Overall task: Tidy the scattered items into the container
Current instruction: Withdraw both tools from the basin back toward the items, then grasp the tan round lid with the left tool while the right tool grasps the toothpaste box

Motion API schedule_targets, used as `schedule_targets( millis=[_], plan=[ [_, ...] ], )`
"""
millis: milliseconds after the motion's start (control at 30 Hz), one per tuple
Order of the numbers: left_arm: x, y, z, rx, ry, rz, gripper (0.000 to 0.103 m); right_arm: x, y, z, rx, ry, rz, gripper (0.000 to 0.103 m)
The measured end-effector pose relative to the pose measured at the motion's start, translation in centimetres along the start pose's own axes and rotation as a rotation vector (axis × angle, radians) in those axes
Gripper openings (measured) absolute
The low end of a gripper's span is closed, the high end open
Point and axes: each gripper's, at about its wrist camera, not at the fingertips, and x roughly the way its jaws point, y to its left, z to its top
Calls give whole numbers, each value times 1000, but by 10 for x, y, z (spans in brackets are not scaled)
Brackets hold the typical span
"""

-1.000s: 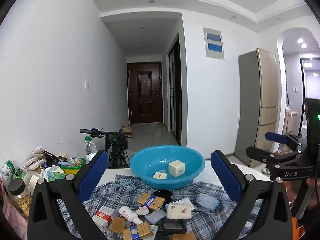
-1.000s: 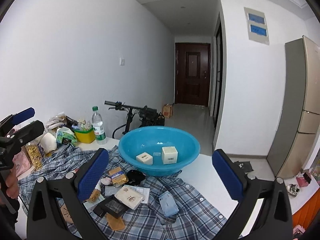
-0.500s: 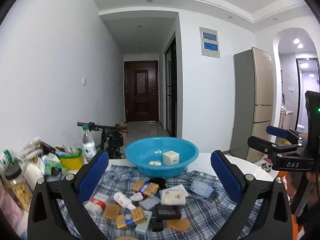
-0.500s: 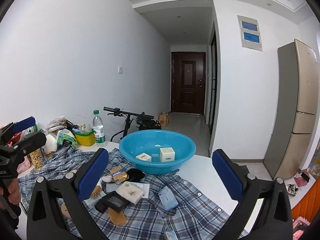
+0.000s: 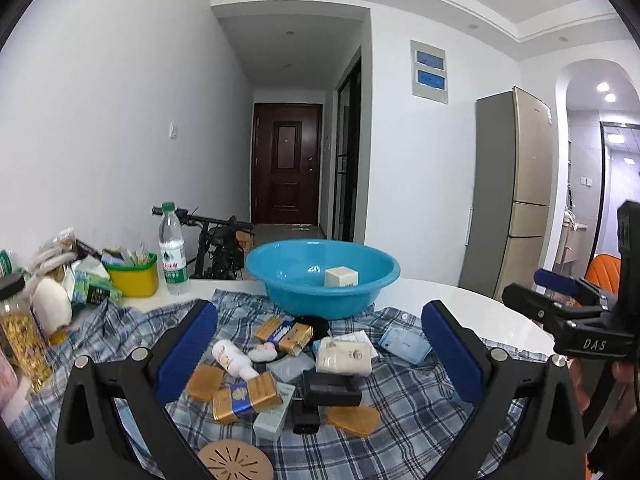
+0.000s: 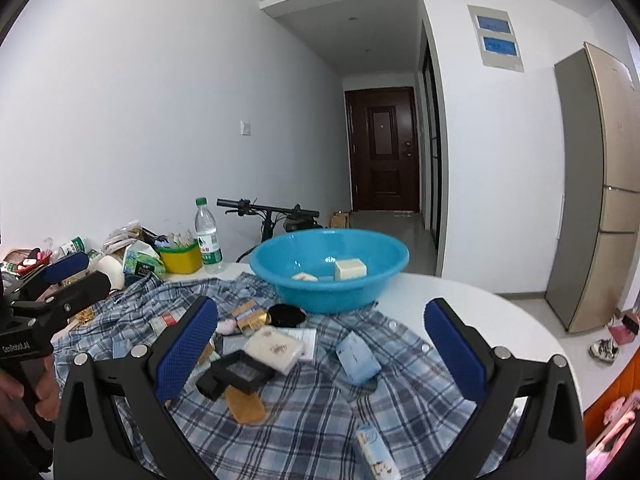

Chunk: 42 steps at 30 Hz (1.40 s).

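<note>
Both grippers are up over the near edge of the table with nothing in them: the left gripper (image 5: 320, 354) has its blue pads spread wide apart, and the right gripper (image 6: 322, 354) is gaping open just the same. Right under them is a plaid shirt (image 5: 404, 408) spread out like a tablecloth, and it's covered in little stuff. Nearest is a round tan vented disc (image 5: 236, 461), then a gold and blue wrapped bar (image 5: 247, 397), a flat amber soap (image 5: 353, 420) and a black box (image 5: 331, 388). A bit further in there's a white bottle (image 5: 233, 359), a cream soap packet (image 5: 343, 357) and a light blue packet (image 5: 405, 345) off to the right. Past the pile, sitting partly on the far edge of the shirt, is the blue basin (image 5: 322, 276), which has a cream cube (image 5: 341, 278) and a smaller soap (image 6: 305, 276) in it. Off to the left by the wall there's a yellow tub (image 5: 132, 278) and a water bottle (image 5: 172, 250).
</note>
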Motion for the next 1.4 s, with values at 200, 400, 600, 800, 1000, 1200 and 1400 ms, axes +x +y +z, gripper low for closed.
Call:
schedule_targets(
  millis=[200,400,600,800,1000,1200,1400],
  plan=[
    [8,-1,-20,-17,14,9,103,8,-8,-21,31,40,-32,103],
    [18,-1,-40,-14,29,20,103,11,-10,-35,16,49,-68,103],
    [32,4,-54,7,150,40,103,17,-5,-48,-17,105,-61,103],
    [49,21,-75,33,337,17,103,20,-4,-60,-40,161,-20,103],
    [61,31,-104,95,508,9,103,22,-7,-67,-28,209,16,103],
    [77,54,-121,61,606,26,103,27,-5,-74,-17,234,26,103],
    [91,69,-139,56,656,63,97,29,-6,-81,-24,260,14,103]
  ],
)
